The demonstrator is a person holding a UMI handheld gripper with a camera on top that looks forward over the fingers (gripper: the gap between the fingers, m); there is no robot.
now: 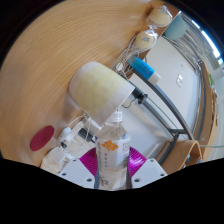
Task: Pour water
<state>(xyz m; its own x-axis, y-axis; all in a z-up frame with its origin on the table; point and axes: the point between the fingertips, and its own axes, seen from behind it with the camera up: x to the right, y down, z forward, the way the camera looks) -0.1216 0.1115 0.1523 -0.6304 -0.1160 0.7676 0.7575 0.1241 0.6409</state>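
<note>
The gripper (112,168) has its two magenta pads (90,160) clamped on one clear plastic water bottle (112,152), which stands upright between the fingers, with a white cap and a pale label bearing an orange mark. Just beyond the bottle, one large cream cylinder-shaped cup (100,88) lies tilted on the round wooden table (50,60), whose surface shows fine grain. To the left, a small flat dark-red disc (41,138) rests on the wood. Farther right, a blue-capped container (144,69) sits near a dark curved metal rail (172,105).
</note>
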